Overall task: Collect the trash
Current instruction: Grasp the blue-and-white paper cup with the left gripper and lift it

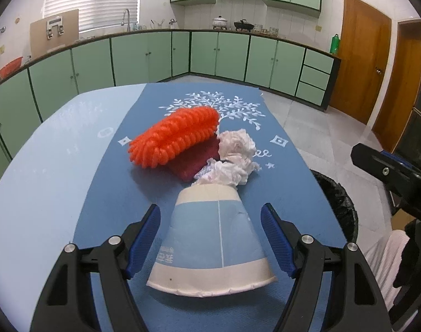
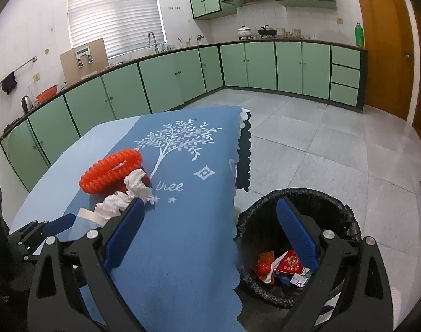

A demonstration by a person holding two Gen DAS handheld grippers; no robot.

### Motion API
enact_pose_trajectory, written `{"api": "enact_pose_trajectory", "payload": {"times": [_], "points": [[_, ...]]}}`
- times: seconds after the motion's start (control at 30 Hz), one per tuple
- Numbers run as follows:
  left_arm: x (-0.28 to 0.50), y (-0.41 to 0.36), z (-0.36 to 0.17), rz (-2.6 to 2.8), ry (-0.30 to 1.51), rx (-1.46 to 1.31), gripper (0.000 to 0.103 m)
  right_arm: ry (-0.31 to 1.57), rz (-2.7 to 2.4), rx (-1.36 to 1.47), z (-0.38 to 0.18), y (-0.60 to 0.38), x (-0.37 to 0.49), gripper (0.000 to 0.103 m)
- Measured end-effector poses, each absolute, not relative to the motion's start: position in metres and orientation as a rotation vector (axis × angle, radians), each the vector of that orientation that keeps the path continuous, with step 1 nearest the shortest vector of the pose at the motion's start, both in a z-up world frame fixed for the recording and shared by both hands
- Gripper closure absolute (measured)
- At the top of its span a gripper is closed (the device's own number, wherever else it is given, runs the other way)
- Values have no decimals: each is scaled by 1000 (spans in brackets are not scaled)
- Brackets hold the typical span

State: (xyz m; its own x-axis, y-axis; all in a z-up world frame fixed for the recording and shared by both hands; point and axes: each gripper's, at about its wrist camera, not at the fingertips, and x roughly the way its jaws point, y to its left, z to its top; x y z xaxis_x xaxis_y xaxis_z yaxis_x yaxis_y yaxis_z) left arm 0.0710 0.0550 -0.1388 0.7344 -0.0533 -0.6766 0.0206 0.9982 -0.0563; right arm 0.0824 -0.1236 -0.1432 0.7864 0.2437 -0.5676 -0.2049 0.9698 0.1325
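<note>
A blue and white paper cup lies on its side on the blue tablecloth, its mouth toward the camera. My left gripper is open, with one jaw on each side of the cup and not touching it. Beyond the cup lie two crumpled white tissues, an orange foam fruit net and a dark red cloth. My right gripper is open and empty, held above the table edge and the black-lined trash bin. The tissues and net also show in the right wrist view.
The bin stands on the tiled floor right of the table and holds red wrappers and other scraps. The cloth's scalloped edge hangs next to the bin. Green kitchen cabinets line the far walls. The right gripper's body shows at the right of the left wrist view.
</note>
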Motion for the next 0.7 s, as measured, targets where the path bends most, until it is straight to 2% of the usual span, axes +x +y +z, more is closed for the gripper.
{"api": "enact_pose_trajectory", "payload": {"times": [0.33,0.7], "points": [[76,53,-149,-39,776,-39,30,649,242,59,-155,-125,86,10],[67,55,-141,-53,743,-45,45,652,264,47,-153,-117,86,10]]}}
